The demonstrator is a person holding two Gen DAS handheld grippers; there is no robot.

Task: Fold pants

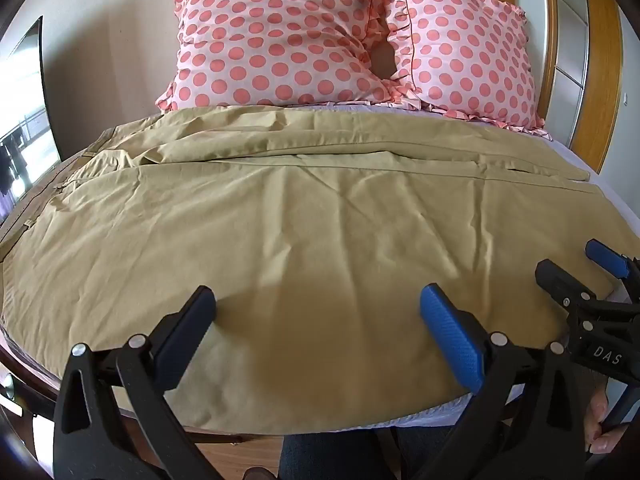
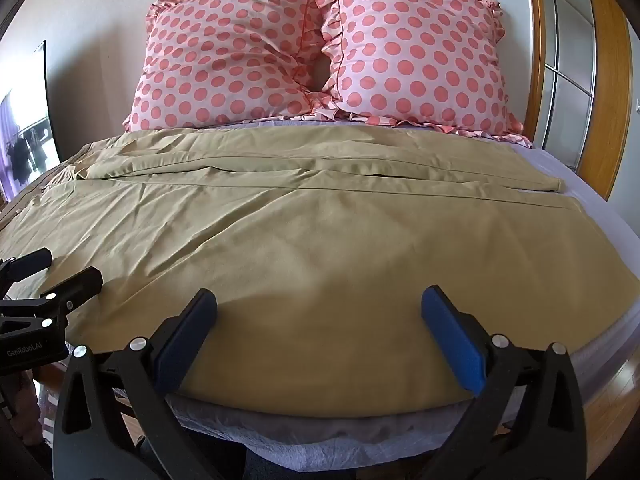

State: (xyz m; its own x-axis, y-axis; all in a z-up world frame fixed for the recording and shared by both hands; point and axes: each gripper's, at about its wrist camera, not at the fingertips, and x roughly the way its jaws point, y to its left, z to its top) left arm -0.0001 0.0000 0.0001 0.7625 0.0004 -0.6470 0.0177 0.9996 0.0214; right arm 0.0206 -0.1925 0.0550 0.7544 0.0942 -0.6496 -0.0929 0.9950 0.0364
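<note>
Khaki pants (image 1: 304,216) lie spread flat across the bed, waistband at the left, leg cuffs at the right; they also show in the right wrist view (image 2: 320,224). One leg lies behind the other, with a long seam between. My left gripper (image 1: 318,312) is open and empty, its fingers over the near edge of the pants. My right gripper (image 2: 319,312) is open and empty over the near edge further right. The right gripper also shows in the left wrist view (image 1: 580,268), and the left gripper in the right wrist view (image 2: 60,268).
Two pink polka-dot pillows (image 2: 224,60) (image 2: 416,52) stand against the wall at the head of the bed. A lilac sheet (image 2: 592,184) covers the mattress. A wooden door frame (image 2: 608,92) stands at the right, a window (image 2: 24,136) at the left.
</note>
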